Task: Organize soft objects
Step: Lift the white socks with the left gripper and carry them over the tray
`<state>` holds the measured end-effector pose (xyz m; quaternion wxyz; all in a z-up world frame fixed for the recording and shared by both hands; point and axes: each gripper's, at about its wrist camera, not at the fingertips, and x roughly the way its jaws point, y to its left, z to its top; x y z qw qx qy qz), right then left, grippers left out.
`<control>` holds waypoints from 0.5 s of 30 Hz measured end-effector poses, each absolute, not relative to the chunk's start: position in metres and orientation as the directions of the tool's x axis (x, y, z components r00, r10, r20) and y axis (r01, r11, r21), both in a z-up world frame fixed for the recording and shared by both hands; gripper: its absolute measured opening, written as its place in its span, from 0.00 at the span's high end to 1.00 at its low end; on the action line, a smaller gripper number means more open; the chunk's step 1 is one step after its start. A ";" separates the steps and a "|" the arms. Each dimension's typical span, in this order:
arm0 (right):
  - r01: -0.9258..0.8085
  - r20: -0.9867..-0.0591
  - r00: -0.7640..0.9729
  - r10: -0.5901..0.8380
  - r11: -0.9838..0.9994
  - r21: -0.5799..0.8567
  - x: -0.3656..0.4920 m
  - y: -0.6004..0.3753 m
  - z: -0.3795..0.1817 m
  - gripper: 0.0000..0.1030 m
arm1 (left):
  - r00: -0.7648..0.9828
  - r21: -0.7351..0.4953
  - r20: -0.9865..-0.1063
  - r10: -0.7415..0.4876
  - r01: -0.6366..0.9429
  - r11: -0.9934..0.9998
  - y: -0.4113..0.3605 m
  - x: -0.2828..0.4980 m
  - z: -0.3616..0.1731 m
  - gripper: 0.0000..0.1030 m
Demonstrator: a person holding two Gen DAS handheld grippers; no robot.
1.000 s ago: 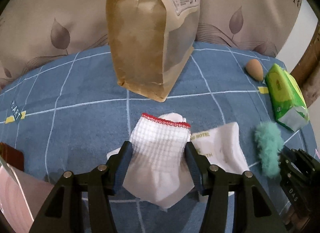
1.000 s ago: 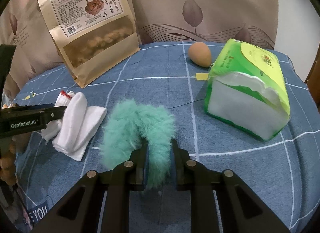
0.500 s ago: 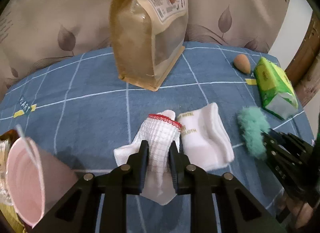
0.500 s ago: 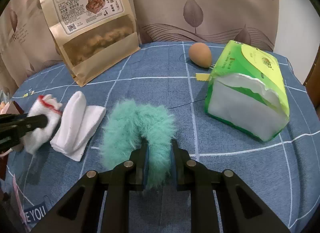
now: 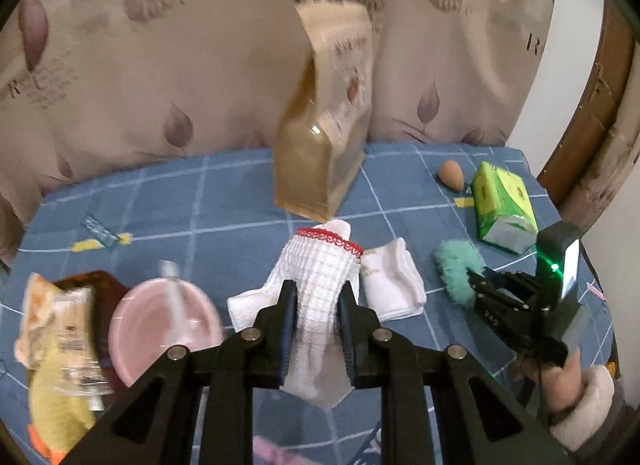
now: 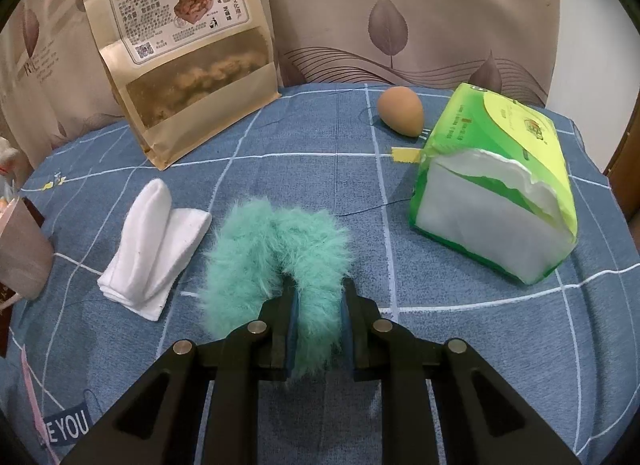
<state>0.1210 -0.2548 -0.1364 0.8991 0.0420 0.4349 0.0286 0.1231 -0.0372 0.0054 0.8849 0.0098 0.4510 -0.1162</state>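
Left gripper (image 5: 316, 317) clamped on a white waffle-knit sock (image 5: 320, 277), red-trimmed cuff far, toe dangling near. Right gripper (image 6: 318, 329) pinching a fluffy teal scrunchie (image 6: 276, 249), curled in an arch.

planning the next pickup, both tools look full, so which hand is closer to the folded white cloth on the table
Left, probably. Its tool grips a sock right beside the cloth. The right tool holds the green fluffy band farther off. Either must unload first.
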 end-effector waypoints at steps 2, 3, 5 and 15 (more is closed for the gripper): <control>-0.014 -0.780 0.620 0.085 0.995 0.097 0.121 -0.254 -0.136 0.83 | 0.585 -0.073 -0.790 -0.184 0.209 0.975 -0.024 0.116 0.019 0.80; -0.014 -0.780 0.620 0.084 0.995 0.097 0.121 -0.254 -0.136 0.83 | 0.594 -0.066 -0.785 -0.176 0.202 0.977 -0.016 0.113 0.024 0.80; -0.013 -0.780 0.620 0.083 0.995 0.096 0.120 -0.253 -0.136 0.83 | 0.608 -0.045 -0.780 -0.150 0.184 0.982 -0.001 0.109 0.032 0.80; -0.013 -0.780 0.620 0.082 0.995 0.094 0.121 -0.254 -0.136 0.83 | 0.611 0.083 -0.789 0.064 0.003 0.997 0.106 0.107 0.039 0.80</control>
